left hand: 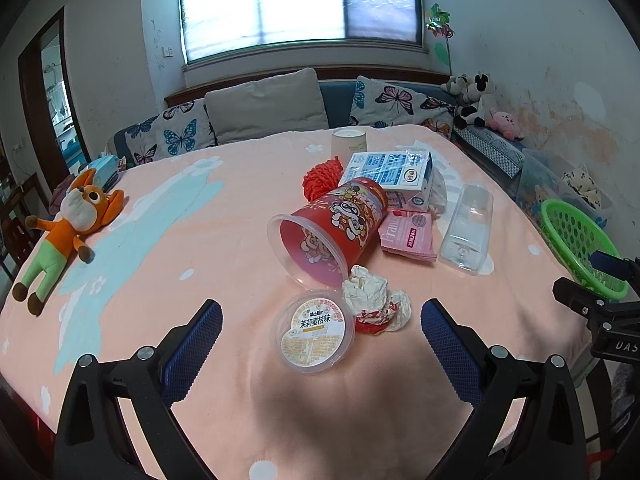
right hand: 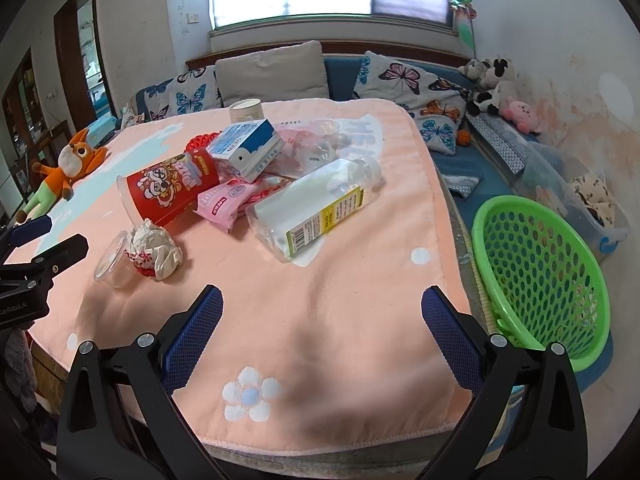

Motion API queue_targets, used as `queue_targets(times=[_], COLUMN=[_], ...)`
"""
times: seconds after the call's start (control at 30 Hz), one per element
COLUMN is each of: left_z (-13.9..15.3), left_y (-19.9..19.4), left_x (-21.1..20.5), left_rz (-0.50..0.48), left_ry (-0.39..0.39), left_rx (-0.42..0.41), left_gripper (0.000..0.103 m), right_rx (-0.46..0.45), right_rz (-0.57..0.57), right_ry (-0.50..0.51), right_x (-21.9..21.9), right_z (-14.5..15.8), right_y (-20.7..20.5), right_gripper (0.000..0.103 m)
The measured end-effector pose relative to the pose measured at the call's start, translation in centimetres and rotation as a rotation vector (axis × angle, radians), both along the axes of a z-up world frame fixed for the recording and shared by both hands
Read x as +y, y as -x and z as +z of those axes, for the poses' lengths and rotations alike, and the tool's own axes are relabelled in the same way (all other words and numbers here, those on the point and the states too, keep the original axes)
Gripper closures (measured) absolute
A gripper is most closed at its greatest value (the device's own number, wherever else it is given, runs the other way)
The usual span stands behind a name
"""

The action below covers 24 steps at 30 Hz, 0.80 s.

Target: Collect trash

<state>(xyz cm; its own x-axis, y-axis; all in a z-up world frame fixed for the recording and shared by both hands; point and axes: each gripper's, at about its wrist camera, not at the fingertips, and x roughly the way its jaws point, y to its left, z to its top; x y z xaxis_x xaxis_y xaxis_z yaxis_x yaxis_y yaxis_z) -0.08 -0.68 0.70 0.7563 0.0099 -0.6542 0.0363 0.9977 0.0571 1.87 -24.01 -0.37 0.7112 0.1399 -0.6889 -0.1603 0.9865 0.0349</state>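
Observation:
Trash lies in a heap on the pink blanket. A small clear pudding cup point(left hand: 313, 330) with a printed lid sits just ahead of my left gripper point(left hand: 322, 314), which is open and holds nothing. Crumpled paper point(left hand: 374, 300) touches the cup. Behind them lie a tipped red snack tub point(left hand: 332, 226), a pink wrapper point(left hand: 408, 234), a blue-white milk carton point(left hand: 394, 174) and a clear plastic bottle point(left hand: 468, 228). My right gripper point(right hand: 322, 310) is open over bare blanket, nearer than the bottle point(right hand: 316, 202). The green basket point(right hand: 540, 276) stands off the table's right edge.
An orange plush fox point(left hand: 68, 232) lies at the table's left. A paper cup point(left hand: 349, 141) and red netting point(left hand: 322, 176) sit behind the heap. A sofa with butterfly cushions point(left hand: 396, 104) and plush toys point(left hand: 474, 100) runs along the far wall; a clear storage bin point(right hand: 576, 196) stands behind the basket.

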Motion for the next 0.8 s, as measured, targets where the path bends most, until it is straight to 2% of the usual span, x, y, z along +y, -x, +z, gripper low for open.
queue_targets(times=[0.8], left_z=[-0.6], left_y=[-1.5], left_x=[1.0], left_rz=[-0.007], left_ry=[-0.006], left_rx=[0.020], left_gripper=[0.006], right_rx=[0.005], right_rz=[-0.002], right_ry=[0.002], right_x=[-0.2], right_z=[-0.2], right_y=[-0.7], right_gripper=[0.004])
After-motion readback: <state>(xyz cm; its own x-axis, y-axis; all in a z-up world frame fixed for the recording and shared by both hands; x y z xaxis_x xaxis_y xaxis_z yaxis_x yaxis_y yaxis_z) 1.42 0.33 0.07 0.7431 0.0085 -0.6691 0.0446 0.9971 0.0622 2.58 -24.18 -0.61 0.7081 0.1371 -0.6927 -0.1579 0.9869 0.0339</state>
